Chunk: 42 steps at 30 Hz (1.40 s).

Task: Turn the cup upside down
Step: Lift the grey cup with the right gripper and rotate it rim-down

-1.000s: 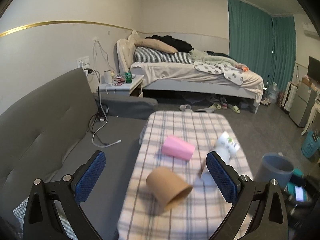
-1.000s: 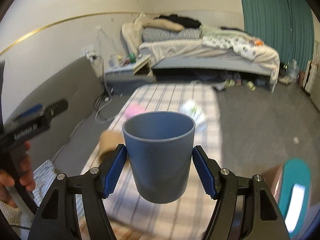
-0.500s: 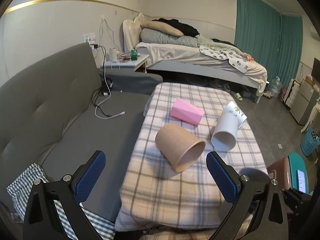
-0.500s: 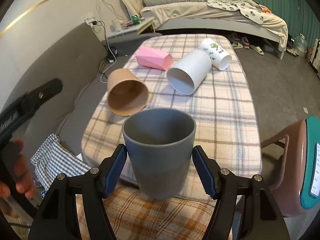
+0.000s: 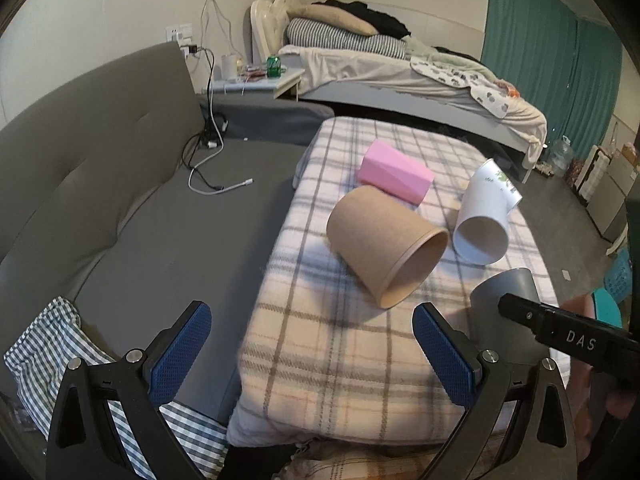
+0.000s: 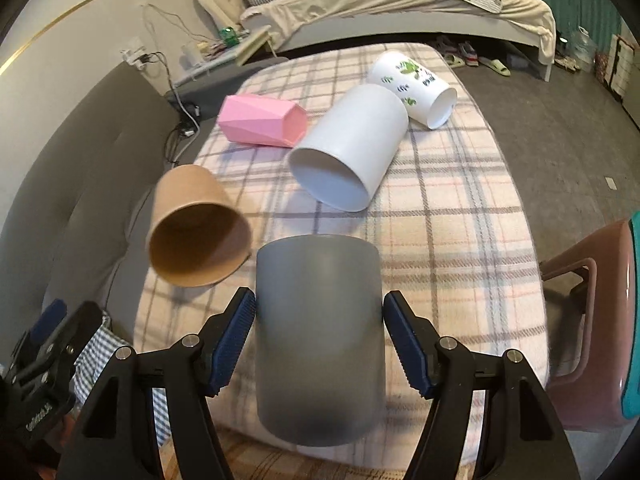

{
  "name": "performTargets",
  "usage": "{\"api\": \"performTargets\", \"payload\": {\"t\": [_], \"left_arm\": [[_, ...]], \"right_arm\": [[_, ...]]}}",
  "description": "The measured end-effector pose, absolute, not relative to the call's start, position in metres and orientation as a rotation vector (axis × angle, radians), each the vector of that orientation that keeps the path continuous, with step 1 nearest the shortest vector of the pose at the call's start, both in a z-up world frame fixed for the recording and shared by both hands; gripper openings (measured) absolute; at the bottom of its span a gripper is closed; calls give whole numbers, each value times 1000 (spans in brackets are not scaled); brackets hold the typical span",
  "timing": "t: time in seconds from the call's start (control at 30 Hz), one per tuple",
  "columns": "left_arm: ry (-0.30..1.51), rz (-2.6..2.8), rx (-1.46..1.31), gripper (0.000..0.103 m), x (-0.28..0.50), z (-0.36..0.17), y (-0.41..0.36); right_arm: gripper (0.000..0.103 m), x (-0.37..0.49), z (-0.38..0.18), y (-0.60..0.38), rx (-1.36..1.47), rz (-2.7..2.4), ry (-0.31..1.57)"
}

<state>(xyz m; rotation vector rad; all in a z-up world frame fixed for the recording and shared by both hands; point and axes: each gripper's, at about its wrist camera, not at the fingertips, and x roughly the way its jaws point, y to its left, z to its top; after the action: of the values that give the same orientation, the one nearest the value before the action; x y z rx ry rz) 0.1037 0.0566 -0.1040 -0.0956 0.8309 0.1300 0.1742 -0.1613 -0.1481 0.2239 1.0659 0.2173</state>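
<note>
A: Right wrist view: why is the plaid-covered bench (image 6: 460, 216) lying beneath the grey cup (image 6: 318, 332)?
B: It is serving as the landing surface; the right gripper (image 6: 318, 340) fingers are clamping the cup's sides, tipping its mouth away and down.
A: And the left gripper (image 5: 312, 354)?
B: Its fingers are standing wide, holding nothing, keeping clear.

A brown paper cup (image 5: 386, 242) is lying on its side on the plaid blanket (image 5: 344, 344), with a pink faceted cup (image 5: 394, 176) sitting just behind it. A plain white cup (image 6: 348, 146) is lying touching a leaf-print one (image 6: 416, 86). A white cable (image 5: 218, 188) is trailing across the grey sofa (image 5: 120, 184).
</note>
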Motion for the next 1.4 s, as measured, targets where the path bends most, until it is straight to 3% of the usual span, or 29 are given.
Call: {"api": "performTargets", "payload": {"t": [0.17,0.23,0.33,0.8,1.4], "left_arm": [[842,118,-94,103,107,-106,53],[839,113,-95,103,107,-103,50],[828,112,-76,103,105,-96,43],[801,22,3,103,83,-73,-42],[1001,-111,-7,103,102,-141,-110]], "right_arm": [[68,178,-146,-161,203,224,1053],[83,177,-141,-163,187,208,1026],[90,171,-128,-171,193,212,981],[96,117,-77,-242,134,93,781],[96,117,-125,-305,273,11,856]]}}
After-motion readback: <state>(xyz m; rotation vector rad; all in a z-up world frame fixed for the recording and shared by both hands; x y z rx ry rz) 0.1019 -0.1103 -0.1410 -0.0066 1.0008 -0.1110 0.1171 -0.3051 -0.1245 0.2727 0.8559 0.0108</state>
